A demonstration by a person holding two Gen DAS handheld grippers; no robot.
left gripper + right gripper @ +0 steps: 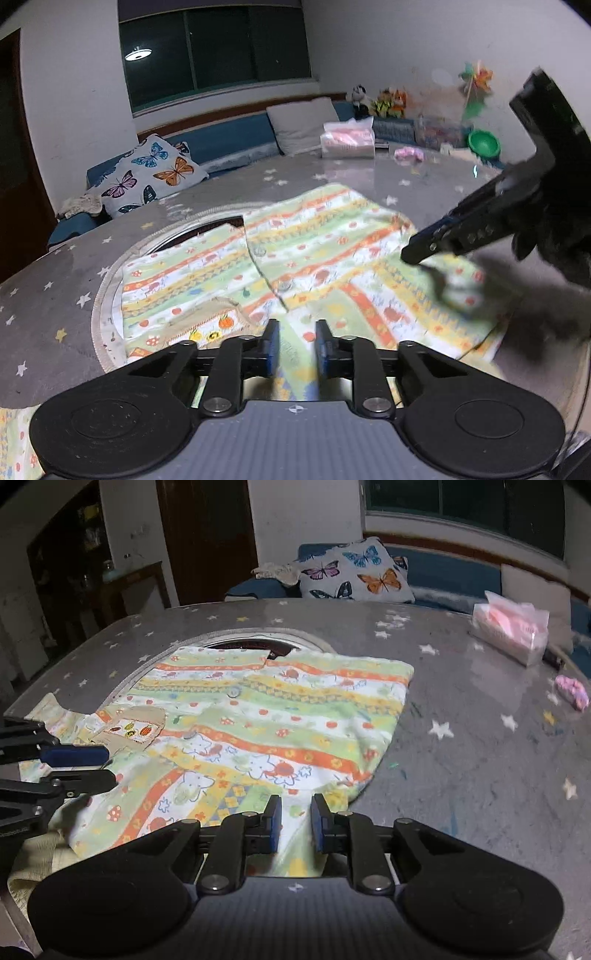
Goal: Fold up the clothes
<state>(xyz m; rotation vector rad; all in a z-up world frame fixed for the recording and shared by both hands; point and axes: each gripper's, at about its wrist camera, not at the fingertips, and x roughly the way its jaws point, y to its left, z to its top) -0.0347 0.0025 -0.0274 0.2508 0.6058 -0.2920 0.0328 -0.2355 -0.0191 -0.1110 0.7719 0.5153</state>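
A child's shirt (pixel 317 236) with green, yellow and orange stripes and small prints lies spread on the grey star-patterned table (pixel 55 295), with a beige pocket (pixel 207 325) near me. My left gripper (pixel 295 341) is shut on a turned-over flap of the shirt, and fabric fills the narrow gap between its blue pads. My right gripper (pixel 295 823) pinches the same flap farther along the shirt (pixel 280 709). From the side, the right gripper (pixel 415 256) shows blurred at the cloth's right part. The left gripper (pixel 110 768) sits by the pocket (pixel 129 727).
A round stitched opening (pixel 251 638) in the table cover lies under the collar. A tissue pack (pixel 347 142) and a pink item (pixel 572 692) sit on the table's far side. Behind are a blue sofa, a butterfly cushion (pixel 155 173), toys and a green bowl (pixel 484 144).
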